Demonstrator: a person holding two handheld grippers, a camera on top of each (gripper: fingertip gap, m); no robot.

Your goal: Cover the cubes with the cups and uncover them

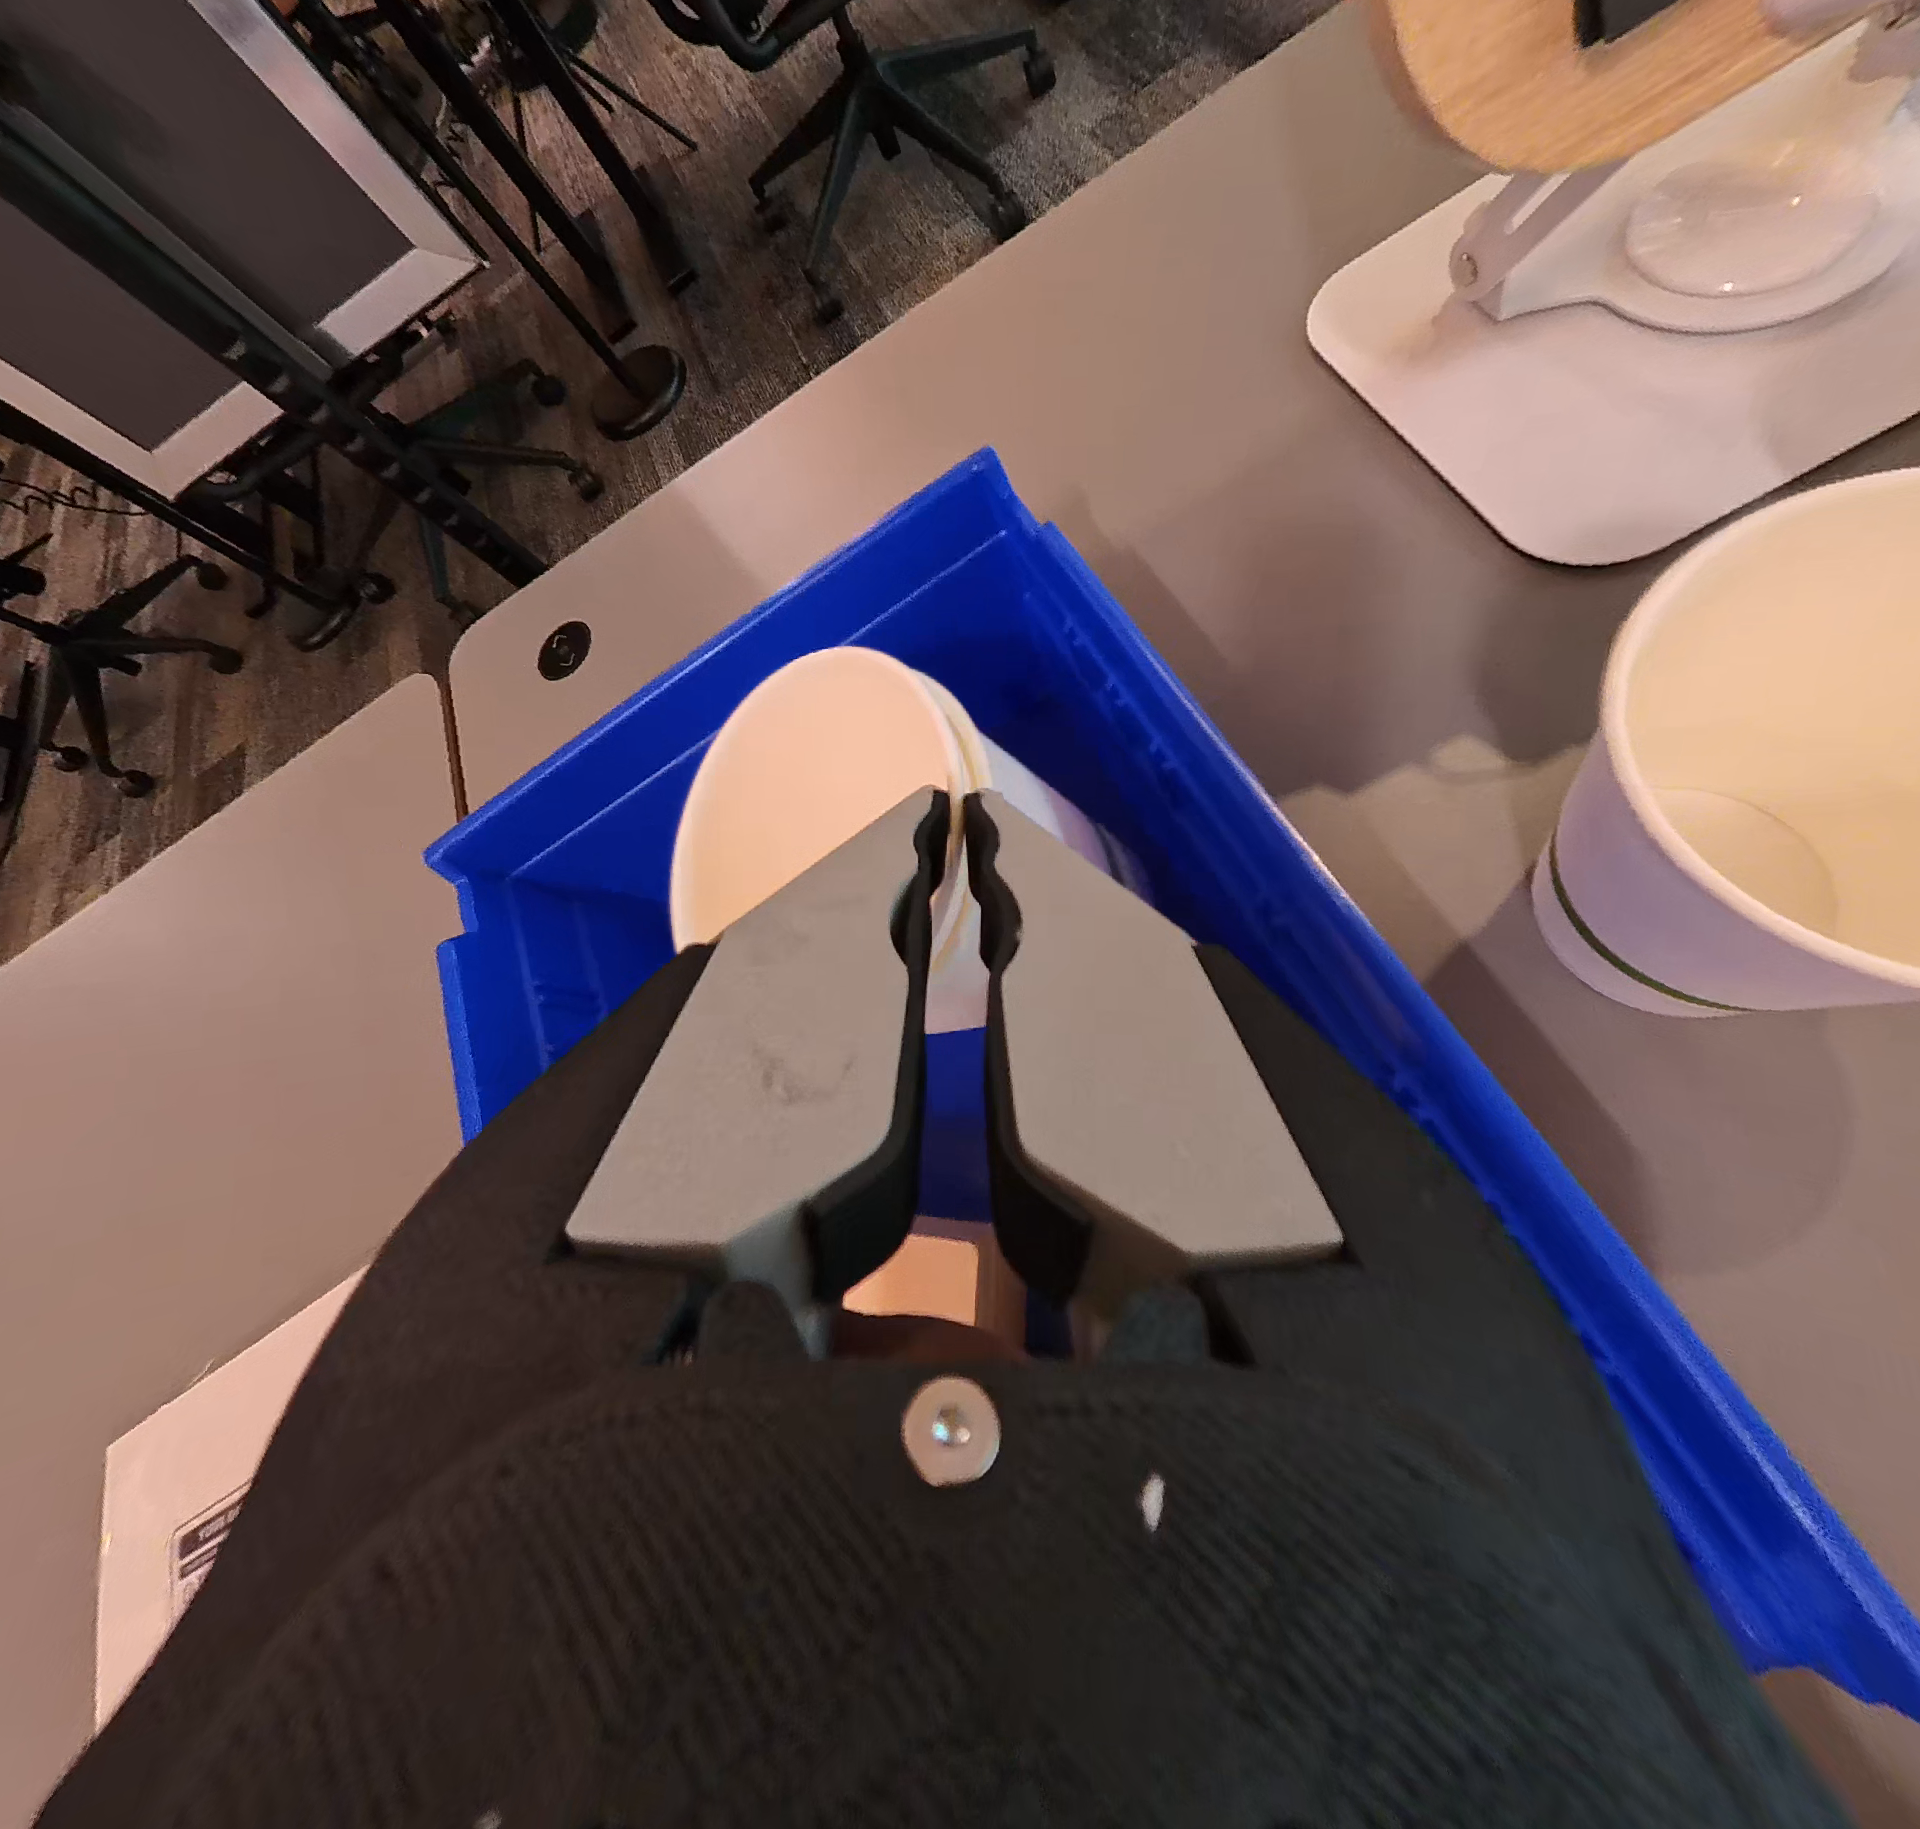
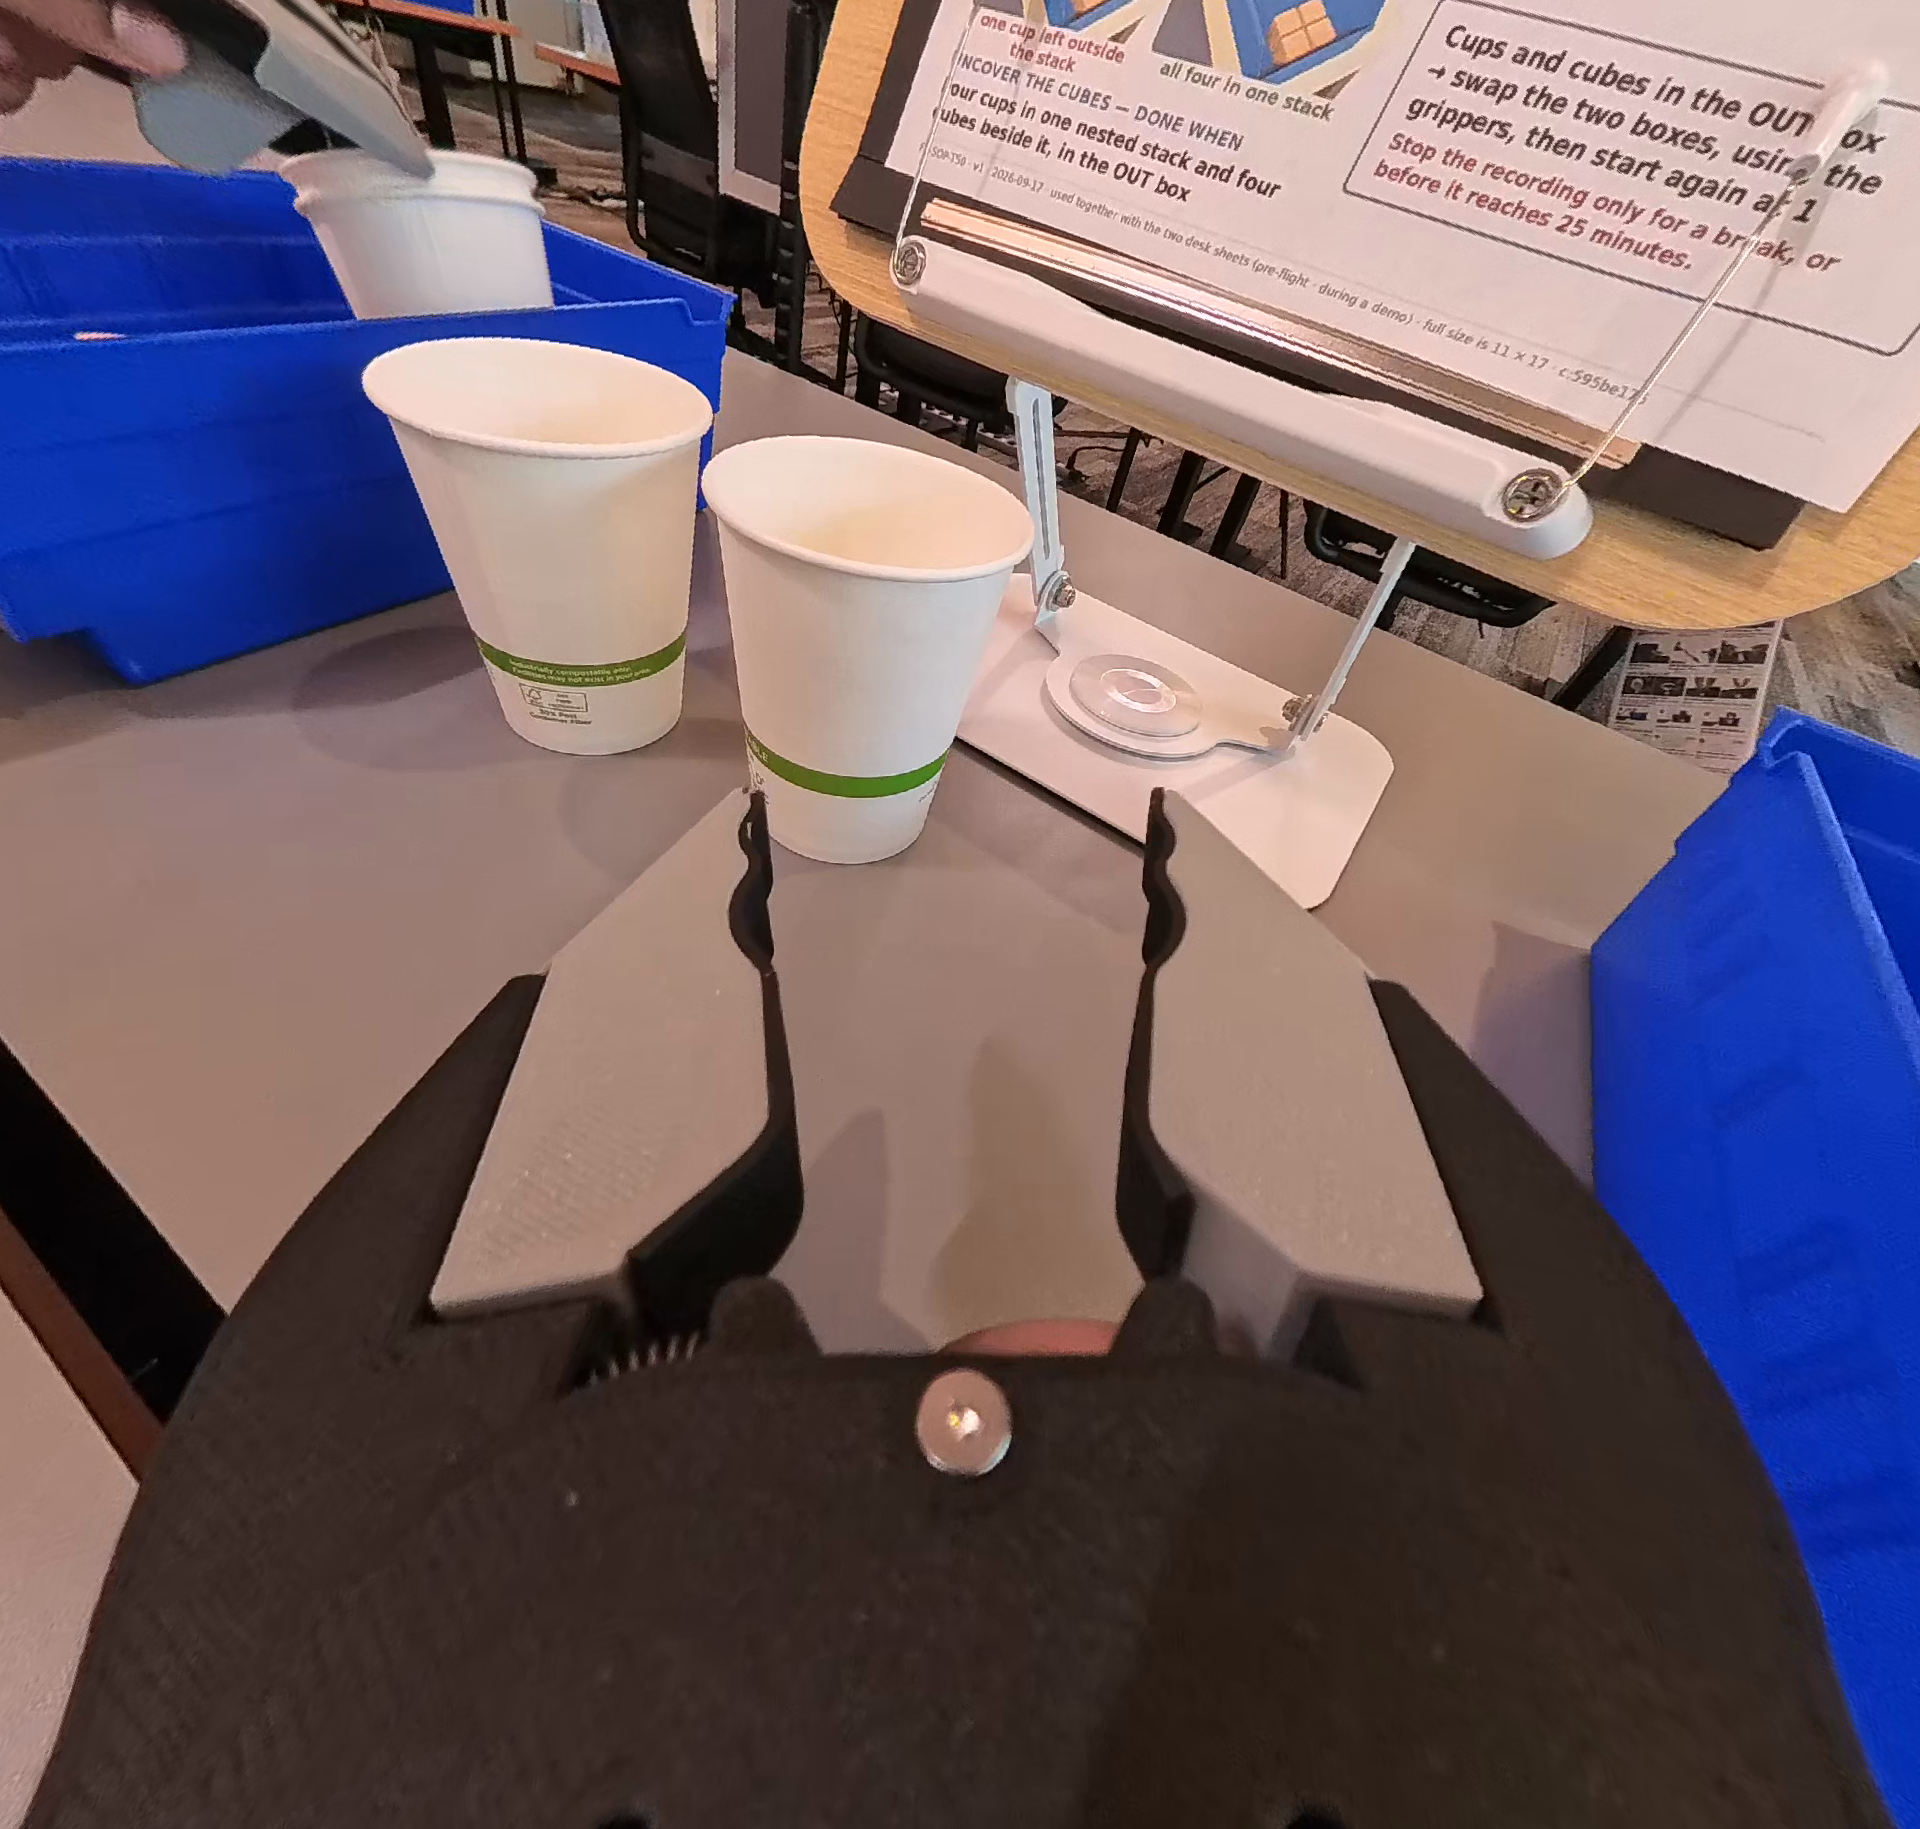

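Meanwhile the left claw, pinched on the rim of nested cups over the blue bin, is nearer them than the wide-open, empty right claw facing two upright cups beside that bin.

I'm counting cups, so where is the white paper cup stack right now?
The white paper cup stack sits in the blue plastic bin at the table's left, its rim pinched by the left hand-held gripper, behind two loose upright cups in the right wrist view.
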